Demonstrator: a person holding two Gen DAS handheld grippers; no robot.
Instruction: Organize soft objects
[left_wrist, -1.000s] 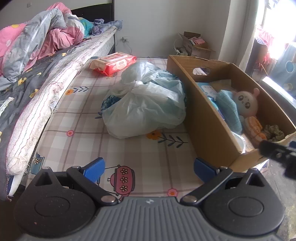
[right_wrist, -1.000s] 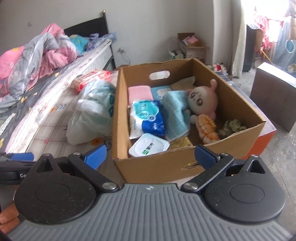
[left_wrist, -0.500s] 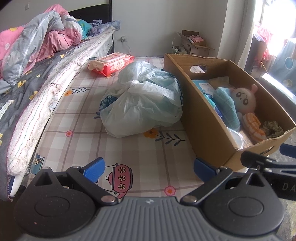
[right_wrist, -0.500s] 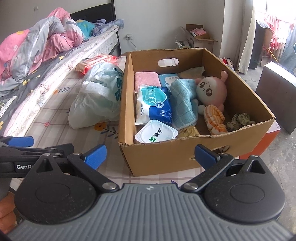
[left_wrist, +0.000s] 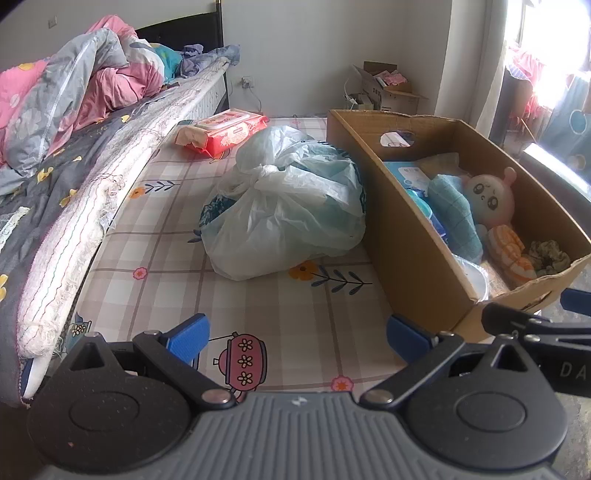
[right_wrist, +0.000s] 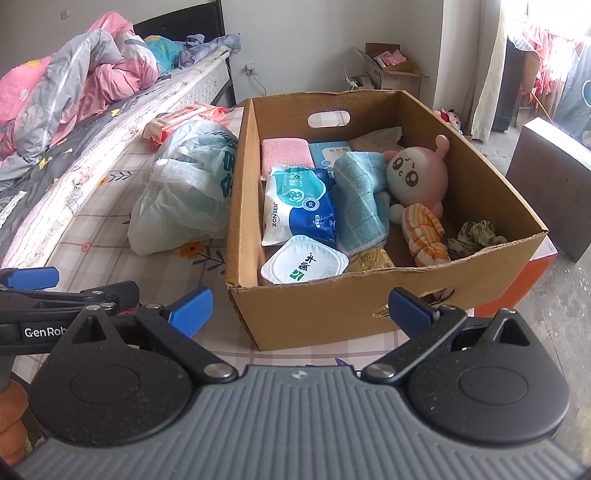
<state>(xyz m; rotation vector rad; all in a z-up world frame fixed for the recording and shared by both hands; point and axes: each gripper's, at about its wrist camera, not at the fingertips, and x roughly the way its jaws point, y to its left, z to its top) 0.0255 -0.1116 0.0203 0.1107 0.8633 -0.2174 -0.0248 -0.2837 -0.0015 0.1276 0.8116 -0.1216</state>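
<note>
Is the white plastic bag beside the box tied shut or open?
Tied shut: the plastic bag is gathered into a knot on top, its contents bulging inside.

Left wrist view: taken low from behind the left tongs (left_wrist: 297, 330), facing forward over the patterned mat (left_wrist: 266, 306); plastic bag (left_wrist: 284, 206) ahead, cardboard box (left_wrist: 413, 236) to the right, seen obliquely. Right wrist view: taken from behind the right tongs (right_wrist: 301, 308), facing the box (right_wrist: 332, 306) head-on at close range. Box, bag (right_wrist: 188, 192) and bed (right_wrist: 74, 147) are shared by both views; each tongs is caught at the other view's edge.
</note>
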